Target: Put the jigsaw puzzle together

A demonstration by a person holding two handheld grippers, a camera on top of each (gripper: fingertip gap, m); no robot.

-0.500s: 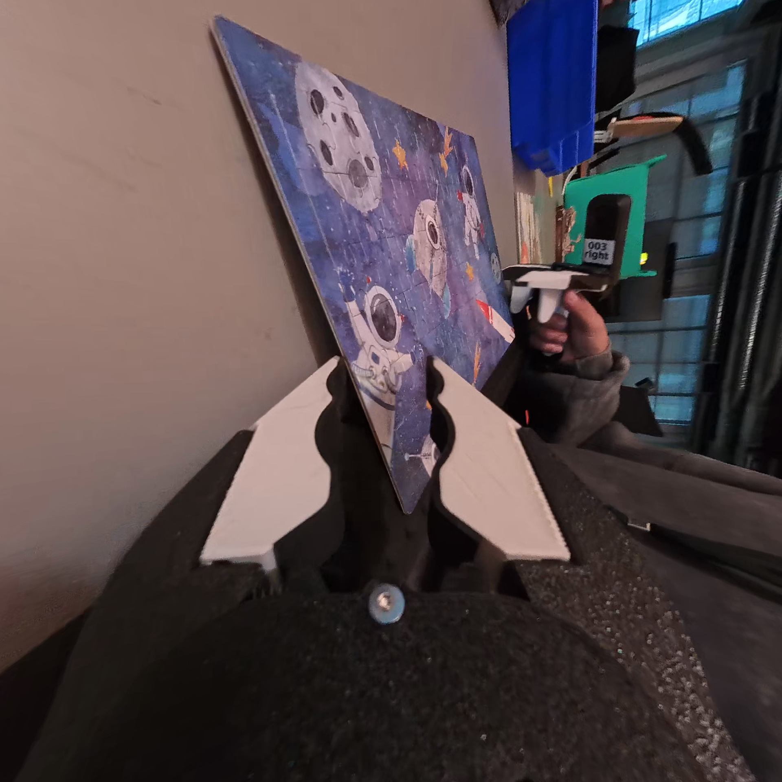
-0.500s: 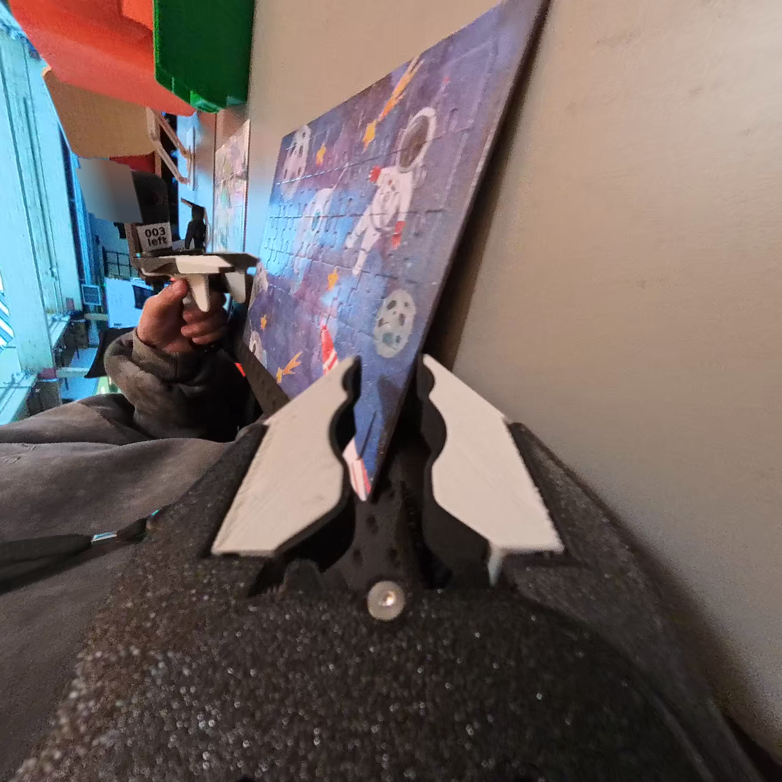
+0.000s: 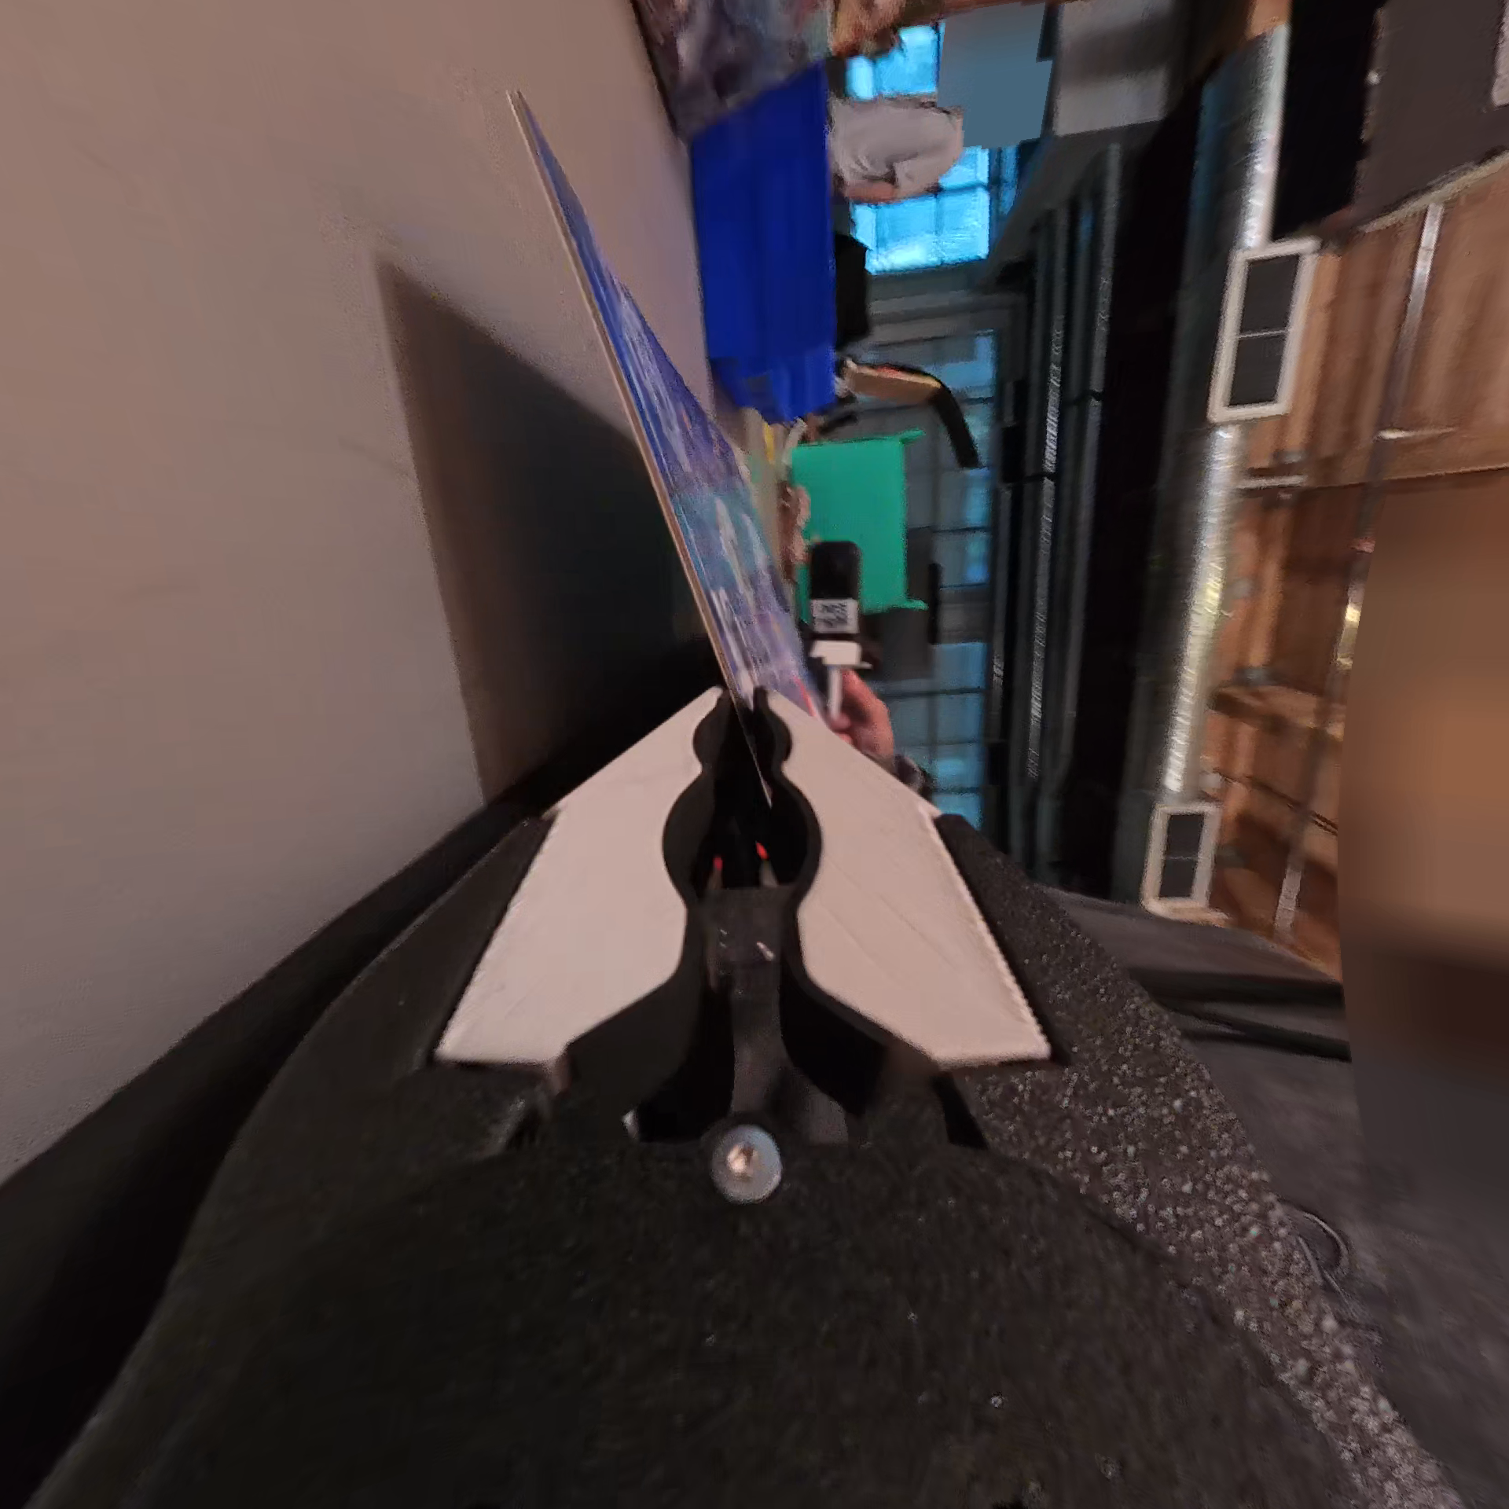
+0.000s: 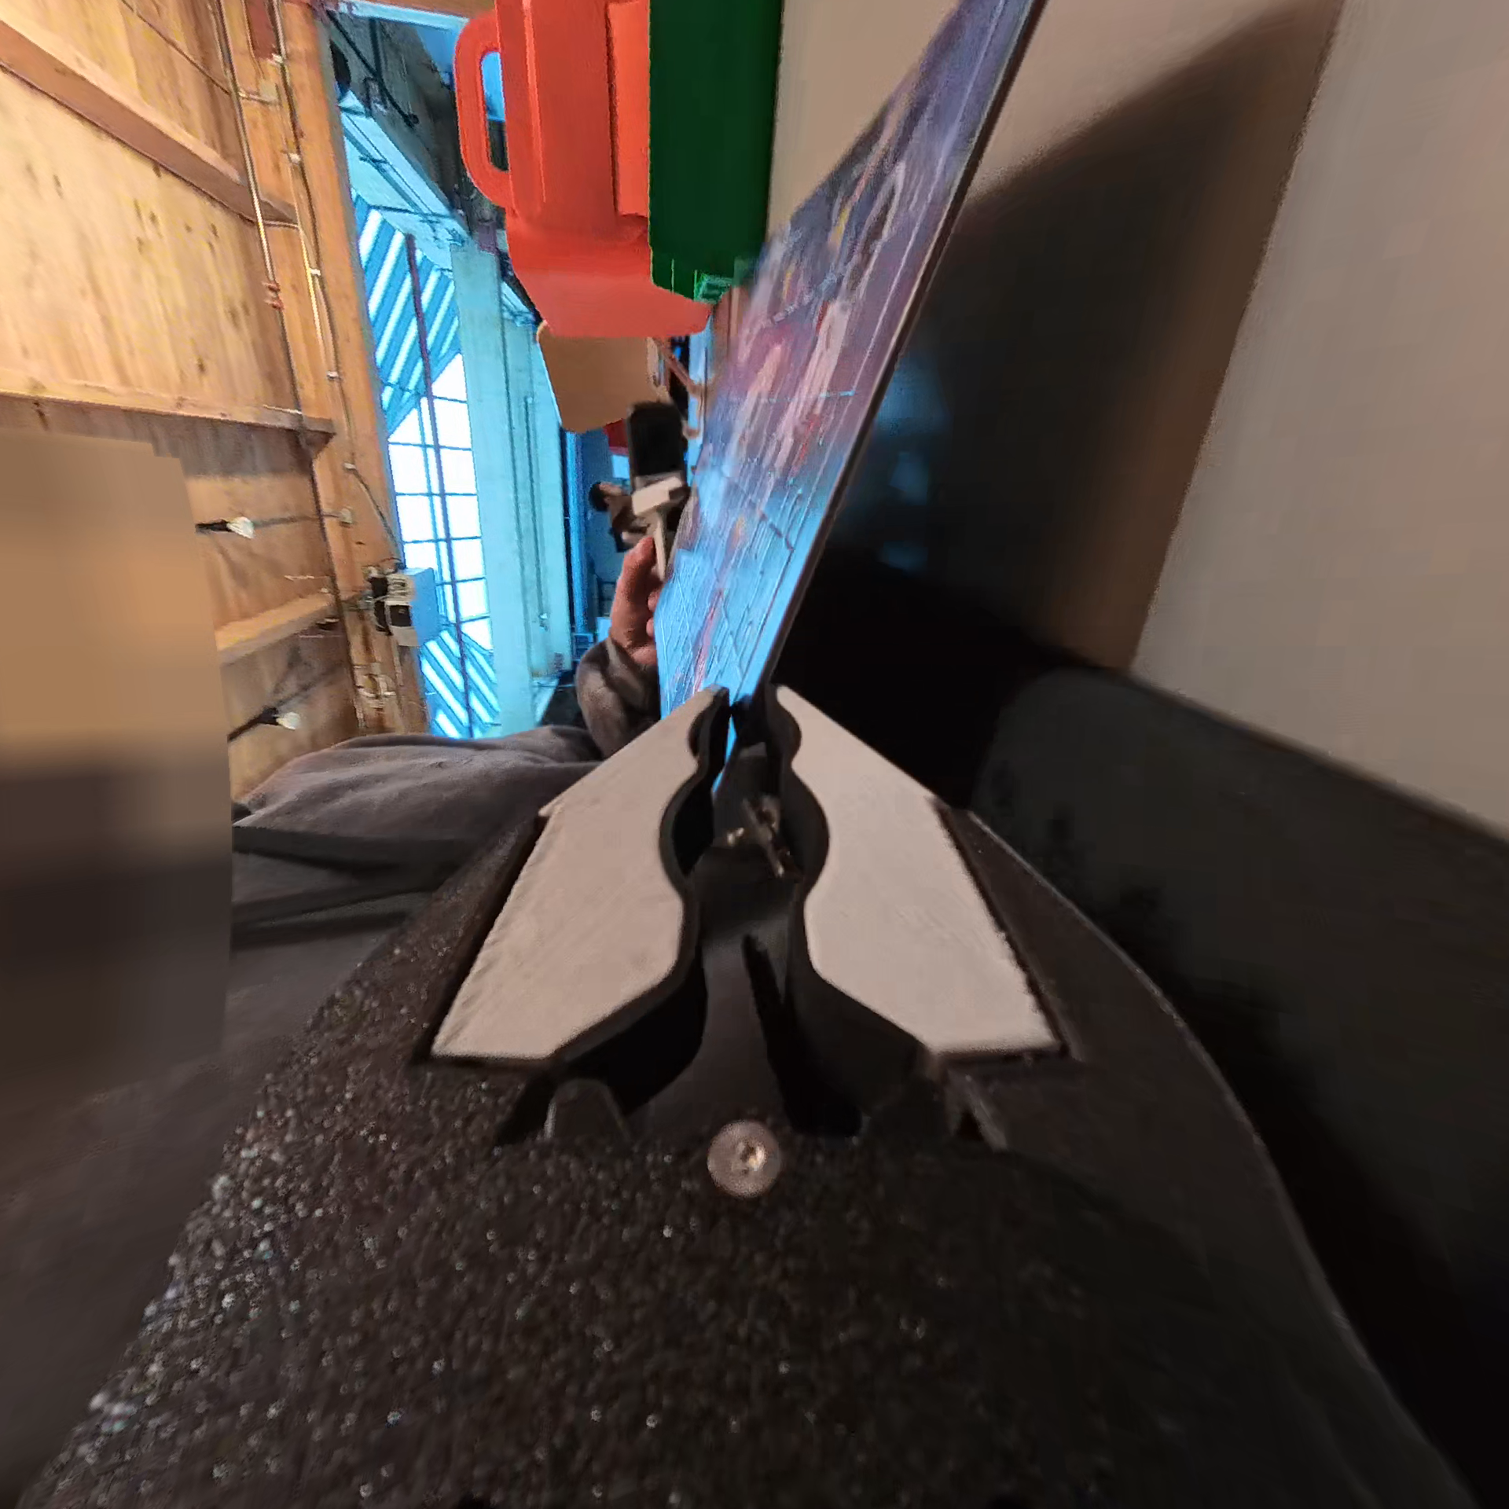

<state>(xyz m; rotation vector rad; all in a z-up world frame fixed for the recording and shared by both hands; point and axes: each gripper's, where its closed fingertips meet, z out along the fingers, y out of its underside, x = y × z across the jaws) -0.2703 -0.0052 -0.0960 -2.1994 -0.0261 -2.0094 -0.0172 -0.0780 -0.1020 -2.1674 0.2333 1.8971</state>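
Observation:
The jigsaw puzzle board [image 3: 694, 474], a flat blue space picture with astronauts, is lifted off the pale table [image 3: 245, 408] and casts a shadow on it. My left gripper [image 3: 745, 710] is shut on one corner of the board. My right gripper [image 4: 753, 706] is shut on the opposite corner of the board [image 4: 784, 425]. Each view sees the board nearly edge-on. The other gripper shows far off at the board's far edge in each view, the right one [image 3: 833, 653] and the left one [image 4: 653, 498].
A blue bin [image 3: 763, 245] and a green bin [image 3: 853, 523] stand at the table's far side in the left wrist view. An orange bin [image 4: 563, 180] and a dark green bin [image 4: 706, 139] show in the right wrist view. Wooden walls and windows lie beyond. Tip to tip, the grippers are about 25 cm apart.
Both grippers have closed on the board's corners and raised it well off the table, tilting it so its face is now seen almost edge-on.

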